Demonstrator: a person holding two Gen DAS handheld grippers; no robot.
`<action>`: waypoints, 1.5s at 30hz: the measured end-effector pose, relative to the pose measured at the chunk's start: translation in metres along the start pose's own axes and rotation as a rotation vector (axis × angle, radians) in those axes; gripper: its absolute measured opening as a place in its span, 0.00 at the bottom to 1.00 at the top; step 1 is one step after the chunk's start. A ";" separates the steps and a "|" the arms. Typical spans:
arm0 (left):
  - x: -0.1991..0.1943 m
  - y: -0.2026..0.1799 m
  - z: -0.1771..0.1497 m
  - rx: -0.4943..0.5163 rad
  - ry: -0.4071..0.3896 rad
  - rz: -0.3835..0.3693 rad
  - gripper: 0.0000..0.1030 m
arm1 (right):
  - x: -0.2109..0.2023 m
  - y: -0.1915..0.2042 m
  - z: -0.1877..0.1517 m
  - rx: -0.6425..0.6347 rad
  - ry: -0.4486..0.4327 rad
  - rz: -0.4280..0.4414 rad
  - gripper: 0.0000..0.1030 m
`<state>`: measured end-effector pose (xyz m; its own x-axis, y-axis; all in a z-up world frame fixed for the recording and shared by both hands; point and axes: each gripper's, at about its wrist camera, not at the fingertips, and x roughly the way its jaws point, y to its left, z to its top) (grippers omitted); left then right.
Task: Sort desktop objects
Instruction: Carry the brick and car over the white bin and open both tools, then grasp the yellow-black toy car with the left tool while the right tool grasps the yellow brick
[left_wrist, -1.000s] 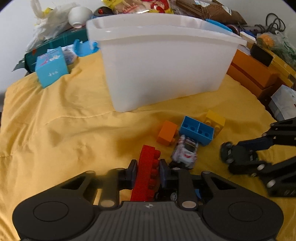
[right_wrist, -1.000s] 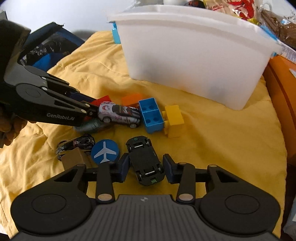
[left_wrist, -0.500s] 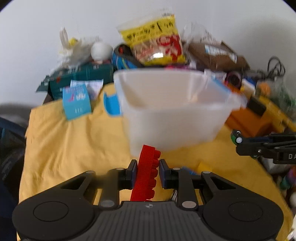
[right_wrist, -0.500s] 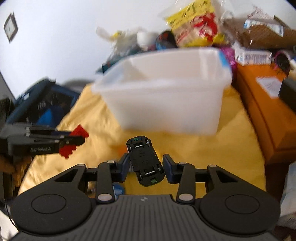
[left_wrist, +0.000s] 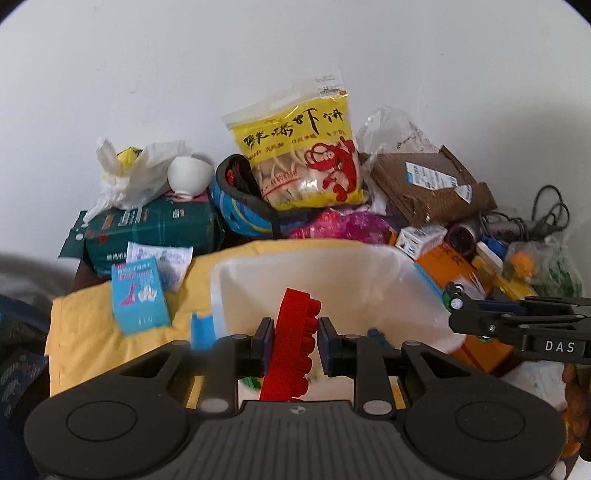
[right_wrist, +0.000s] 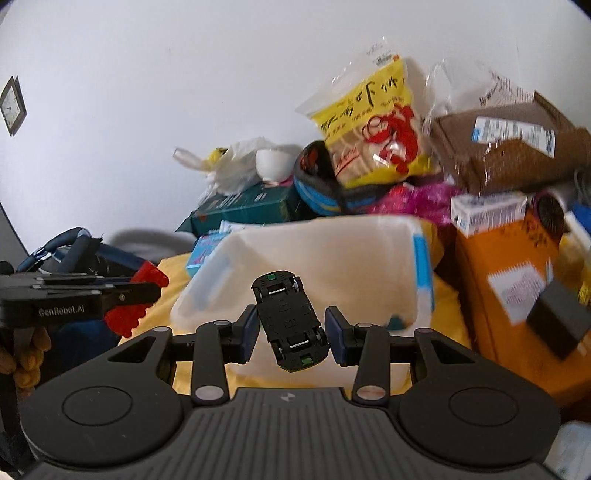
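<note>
My left gripper (left_wrist: 293, 341) is shut on a red toy brick (left_wrist: 291, 347), held on edge with its studs to the right. It hangs over the near rim of the white plastic bin (left_wrist: 417, 295). My right gripper (right_wrist: 291, 334) is shut on a black toy car (right_wrist: 290, 319), gripped upside down with its underside and axles showing, in front of the white plastic bin (right_wrist: 369, 258). In the left wrist view the right gripper (left_wrist: 456, 301) reaches in from the right at the bin's rim. The right wrist view shows the left gripper (right_wrist: 142, 291) with the red brick (right_wrist: 138, 299) at the left.
Behind the bin lies a pile: a yellow snack bag (left_wrist: 299, 155), a dark green box (left_wrist: 147, 229), a brown parcel (left_wrist: 424, 184), orange boxes (right_wrist: 509, 280). A small blue carton (left_wrist: 140, 295) stands on the yellow cloth (left_wrist: 92, 332) at the left. A hand (right_wrist: 22, 362) holds the left gripper.
Both grippers have risen from the yellow cloth with their loads and now look into the bin from above its rim. The other toys on the cloth have dropped out of sight.
</note>
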<state>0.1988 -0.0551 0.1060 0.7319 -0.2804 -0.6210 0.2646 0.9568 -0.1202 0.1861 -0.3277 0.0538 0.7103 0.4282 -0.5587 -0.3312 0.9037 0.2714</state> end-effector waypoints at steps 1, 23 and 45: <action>0.005 0.001 0.006 -0.001 0.006 0.000 0.27 | 0.002 -0.001 0.005 -0.002 -0.001 -0.006 0.42; 0.076 0.003 0.043 0.018 0.136 0.120 0.66 | 0.085 -0.045 0.055 0.099 0.225 -0.134 0.62; -0.021 0.001 -0.217 0.061 0.241 0.004 0.63 | 0.039 0.012 -0.114 -0.128 0.255 -0.052 0.55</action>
<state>0.0473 -0.0321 -0.0485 0.5637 -0.2433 -0.7894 0.3046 0.9495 -0.0752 0.1394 -0.2996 -0.0541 0.5546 0.3550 -0.7526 -0.3855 0.9111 0.1457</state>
